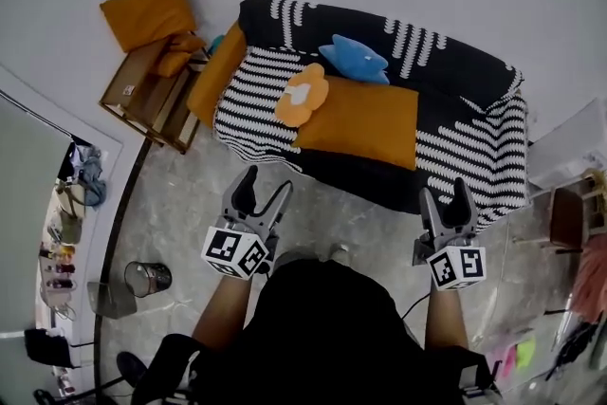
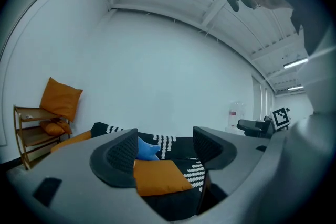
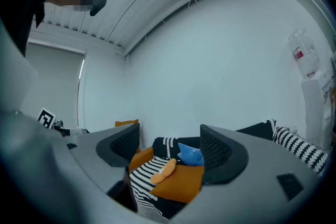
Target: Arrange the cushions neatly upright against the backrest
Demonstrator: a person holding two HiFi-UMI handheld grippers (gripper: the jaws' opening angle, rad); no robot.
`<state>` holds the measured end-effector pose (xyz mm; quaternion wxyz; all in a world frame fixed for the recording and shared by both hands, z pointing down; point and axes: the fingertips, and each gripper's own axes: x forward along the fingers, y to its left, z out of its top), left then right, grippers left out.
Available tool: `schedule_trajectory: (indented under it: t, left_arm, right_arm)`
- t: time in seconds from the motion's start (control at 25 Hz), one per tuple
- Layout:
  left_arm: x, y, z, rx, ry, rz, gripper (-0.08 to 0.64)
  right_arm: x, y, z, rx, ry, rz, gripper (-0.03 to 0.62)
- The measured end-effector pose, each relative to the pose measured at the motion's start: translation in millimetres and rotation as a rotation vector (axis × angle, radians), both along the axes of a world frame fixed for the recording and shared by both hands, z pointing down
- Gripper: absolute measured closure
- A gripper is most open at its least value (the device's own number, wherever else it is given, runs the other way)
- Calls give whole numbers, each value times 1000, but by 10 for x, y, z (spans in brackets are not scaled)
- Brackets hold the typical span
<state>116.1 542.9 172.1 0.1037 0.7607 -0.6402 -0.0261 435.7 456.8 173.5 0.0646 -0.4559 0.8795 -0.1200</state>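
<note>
Our left gripper (image 1: 264, 188) and right gripper (image 1: 446, 194) gape wide, empty, short of the sofa (image 1: 455, 62). On its seat lie an orange cushion (image 1: 365, 123), a blue cushion (image 1: 356, 59) and a flower cushion (image 1: 302, 95). A rack (image 1: 142, 100) holds a second orange cushion (image 1: 147, 7).

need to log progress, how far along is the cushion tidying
Done: nothing obvious. The large orange cushion and the flower cushion lie flat on the sofa; the blue cushion sits loose by the backrest. In hand: nothing; left gripper and right gripper are open, empty, short of the sofa. Left: stand all cushions upright.
</note>
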Motion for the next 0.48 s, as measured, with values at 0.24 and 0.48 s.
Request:
schedule_trajectory:
  t: [0.24, 0.48]
  left_arm:
    - [-156, -162, 117, -35, -9, -18, 218]
    - [-323, -582, 380, -72, 9, 3, 218]
  right_arm:
    - [-46, -202, 236, -79, 2, 7, 244]
    - [-180, -469, 415, -118, 12, 33, 250]
